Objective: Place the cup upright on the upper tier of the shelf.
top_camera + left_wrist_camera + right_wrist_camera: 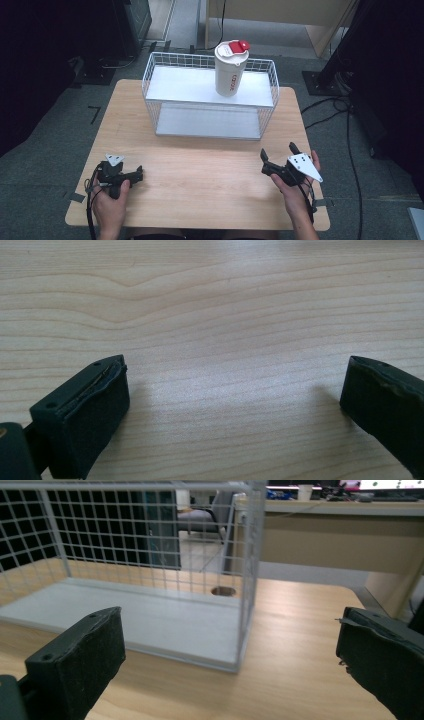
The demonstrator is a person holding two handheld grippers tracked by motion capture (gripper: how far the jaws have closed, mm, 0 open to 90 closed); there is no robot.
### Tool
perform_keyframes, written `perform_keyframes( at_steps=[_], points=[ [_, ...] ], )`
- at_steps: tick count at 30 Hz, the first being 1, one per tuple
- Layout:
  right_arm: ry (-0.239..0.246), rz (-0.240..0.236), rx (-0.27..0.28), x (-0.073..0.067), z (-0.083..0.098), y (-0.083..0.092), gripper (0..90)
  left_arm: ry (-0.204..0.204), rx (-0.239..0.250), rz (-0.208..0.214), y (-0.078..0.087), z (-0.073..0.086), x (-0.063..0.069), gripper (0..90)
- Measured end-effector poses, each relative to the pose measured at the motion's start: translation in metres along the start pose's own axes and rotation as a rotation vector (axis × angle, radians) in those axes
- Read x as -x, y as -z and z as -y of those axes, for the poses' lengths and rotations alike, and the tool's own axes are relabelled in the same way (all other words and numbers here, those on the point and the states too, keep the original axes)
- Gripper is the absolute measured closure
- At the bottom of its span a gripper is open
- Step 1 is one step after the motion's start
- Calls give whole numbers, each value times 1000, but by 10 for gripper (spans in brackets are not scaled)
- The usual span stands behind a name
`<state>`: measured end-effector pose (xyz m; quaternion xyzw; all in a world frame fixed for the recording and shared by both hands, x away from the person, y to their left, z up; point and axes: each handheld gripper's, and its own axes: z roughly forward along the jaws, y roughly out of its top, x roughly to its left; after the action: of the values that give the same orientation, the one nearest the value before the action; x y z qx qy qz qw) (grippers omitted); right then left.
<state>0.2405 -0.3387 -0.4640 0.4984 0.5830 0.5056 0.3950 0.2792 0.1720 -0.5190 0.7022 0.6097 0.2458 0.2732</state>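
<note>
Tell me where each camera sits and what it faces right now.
High view: above the person's side, looking forward and down on the table, wire rack and cup; both hands and the left gripper and right gripper show.
Left gripper view: down at bare tabletop between open jaws.
Right gripper view: toward the rack's corner, jaws open.
All views share the table; the high and right gripper views share the rack.

Red lettering is printed vertically on the side of the white cup (230,69), in the upper middle of the high view, but it cannot be read.
</note>
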Motion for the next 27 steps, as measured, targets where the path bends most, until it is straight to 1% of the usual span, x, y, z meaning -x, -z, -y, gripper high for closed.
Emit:
perform_keyframes(
  at_steps=[4, 5, 6, 8, 14, 19, 22, 23, 24, 25, 26, 27],
  points=[
    [-2, 30, -25, 14, 12, 8, 0, 0, 0, 0, 0, 0, 0, 0],
    [-10, 37, -34, 16, 15, 11, 0, 1, 0, 0, 0, 0, 0, 0],
    [-6, 44, -39, 19, 18, 13, 0, 1, 1, 0, 0, 0, 0, 0],
    [-19, 57, -51, 25, 24, 19, 0, 2, 1, 0, 0, 0, 0, 0],
    [-26, 101, -83, 44, 38, 35, 0, 0, 0, 0, 0, 0, 0, 0],
    [-17, 120, -125, 56, 49, 47, 0, 2, 1, 0, 0, 0, 0, 0],
    [-2, 123, -175, 62, 55, 52, 0, 2, 1, 0, 0, 0, 0, 0],
    [3, 124, -200, 63, 58, 53, 0, 0, 0, 0, 0, 0, 0, 0],
    [3, 137, -231, 64, 60, 53, 0, 1, 1, 0, 0, 0, 0, 0],
    [0, 152, -262, 66, 63, 52, 0, 2, 1, -1, 0, 0, 0, 0],
    [-16, 154, -287, 68, 63, 53, 0, 0, 0, 0, 0, 0, 0, 0],
    [-25, 165, -292, 69, 63, 53, 0, 0, 0, 0, 0, 0, 0, 0]
  ],
)
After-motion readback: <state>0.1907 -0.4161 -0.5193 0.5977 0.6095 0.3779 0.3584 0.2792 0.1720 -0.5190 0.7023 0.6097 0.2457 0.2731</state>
